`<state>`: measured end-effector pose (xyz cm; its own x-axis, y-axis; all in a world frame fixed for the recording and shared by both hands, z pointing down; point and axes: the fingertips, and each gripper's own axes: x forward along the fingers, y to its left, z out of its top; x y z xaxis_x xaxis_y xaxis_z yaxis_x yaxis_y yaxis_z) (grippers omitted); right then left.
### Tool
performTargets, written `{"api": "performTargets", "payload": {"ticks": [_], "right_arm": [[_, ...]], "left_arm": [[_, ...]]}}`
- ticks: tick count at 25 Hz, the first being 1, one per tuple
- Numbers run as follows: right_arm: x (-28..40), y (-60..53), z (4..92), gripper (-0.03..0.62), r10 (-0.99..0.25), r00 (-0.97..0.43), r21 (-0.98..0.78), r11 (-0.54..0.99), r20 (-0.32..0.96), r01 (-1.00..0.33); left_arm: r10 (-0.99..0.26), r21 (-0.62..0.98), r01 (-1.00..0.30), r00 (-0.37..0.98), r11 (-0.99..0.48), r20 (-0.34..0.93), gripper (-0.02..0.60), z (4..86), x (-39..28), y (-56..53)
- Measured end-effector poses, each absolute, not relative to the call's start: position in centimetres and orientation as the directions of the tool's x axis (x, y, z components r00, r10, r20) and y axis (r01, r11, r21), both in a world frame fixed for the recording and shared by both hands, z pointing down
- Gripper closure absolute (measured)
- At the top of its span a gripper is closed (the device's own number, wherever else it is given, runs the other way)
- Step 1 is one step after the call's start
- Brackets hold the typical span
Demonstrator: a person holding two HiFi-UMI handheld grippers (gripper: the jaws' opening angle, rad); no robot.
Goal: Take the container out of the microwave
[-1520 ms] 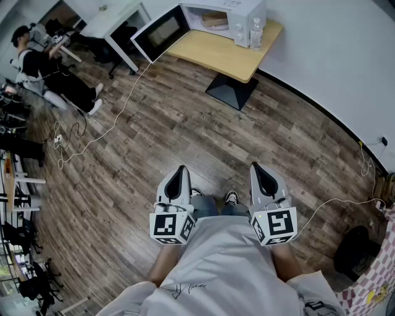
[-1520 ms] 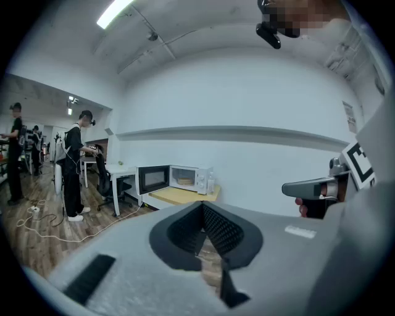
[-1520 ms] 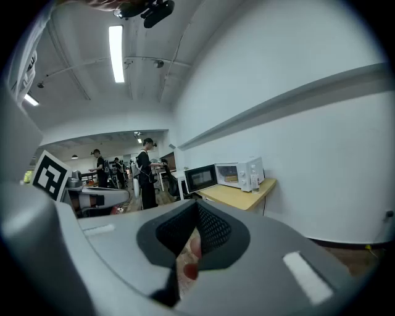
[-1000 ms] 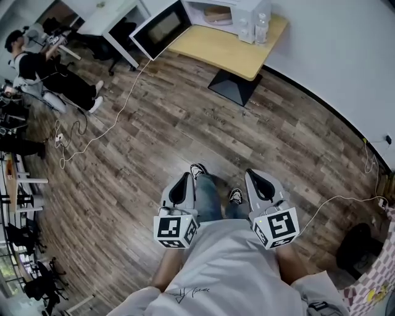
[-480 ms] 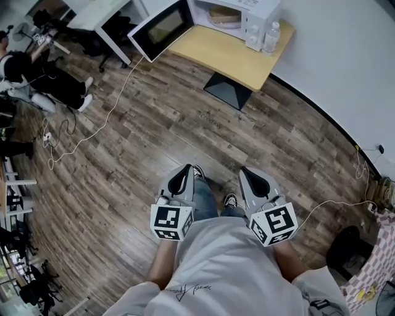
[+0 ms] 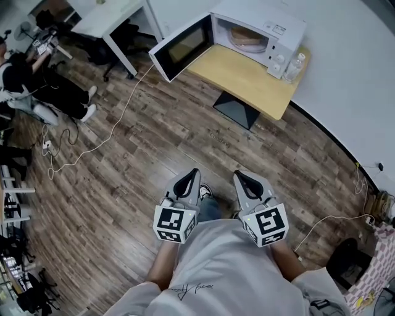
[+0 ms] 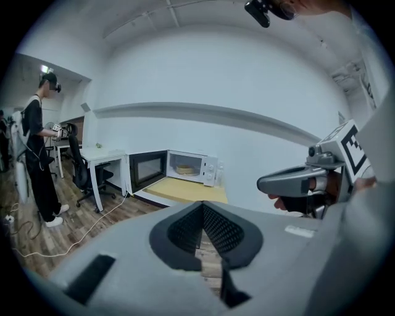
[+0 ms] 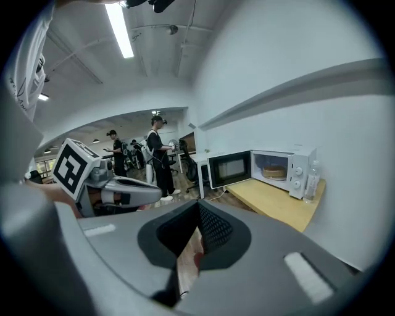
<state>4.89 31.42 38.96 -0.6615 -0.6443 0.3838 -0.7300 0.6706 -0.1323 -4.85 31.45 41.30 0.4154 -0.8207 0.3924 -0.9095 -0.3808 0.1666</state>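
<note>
Wood-plank floor [image 6: 154, 142] fills most of the room, w/ a pale wall [image 6: 345, 55] along the far side. A light wooden table [image 6: 247, 74] on a dark base stands against that wall. A white desk [image 6: 117, 15] sits off to its left, and a seated person [image 6: 37, 80] is well apart from both.

A white microwave [image 6: 271, 28] stands on the table top at the back, near the wall. Its door [image 6: 182, 46] is swung wide on the left hinge and hangs out past the table edge, dark window toward the room. Its control panel on the right has two knobs and some print above them, too small to read.

The person holding the rig stands well back from the table. The left gripper [image 6: 192, 174] and right gripper [image 6: 237, 174] are held low at the waist, both pointing toward the microwave. On each, the tips are pressed together w/ nothing pinched between them. Each carries a cube w/ black-and-white square markers: pattern only, no words. A small mark on the person's shirt [image 6: 185, 287] is not legible.

The container [image 6: 247, 38] is inside the open microwave cavity, approx. centred. It is tan, round and shallow and lies flat, so no long axis shows. No label is visible on it.

A clear water bottle [image 6: 295, 66] stands upright on the table just beside the microwave's right end. Its label is unreadable.
</note>
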Motion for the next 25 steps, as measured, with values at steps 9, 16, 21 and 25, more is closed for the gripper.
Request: {"api": "performTargets", "payload": {"ticks": [9, 16, 21, 25], "right_arm": [[2.0, 22.3, 37.2, 0.582, -0.764, -0.535, -0.092, 0.542, 0.361, -0.835], [1.7, 18.5, 36.4, 0.582, -0.805, -0.481, -0.089, 0.482, 0.347, -0.872], [3.5, 14.6, 36.7, 0.583, -0.844, -0.423, -0.069, 0.426, 0.331, -0.902], [5.2, 10.2, 36.8, 0.582, -0.871, -0.387, -0.093, 0.377, 0.303, -0.922]], "left_arm": [[-0.859, 0.16, -0.922, 0.387, -0.352, 0.335, 0.587, 39.6, -14.7, 24.7], [-0.887, 0.192, -0.917, 0.389, -0.349, 0.249, 0.587, 37.9, -17.8, 21.0], [-0.882, 0.2, -0.911, 0.403, -0.361, 0.243, 0.587, 38.4, -18.1, 17.7], [-0.881, 0.188, -0.91, 0.408, -0.37, 0.239, 0.588, 38.4, -18.2, 13.4]]}}
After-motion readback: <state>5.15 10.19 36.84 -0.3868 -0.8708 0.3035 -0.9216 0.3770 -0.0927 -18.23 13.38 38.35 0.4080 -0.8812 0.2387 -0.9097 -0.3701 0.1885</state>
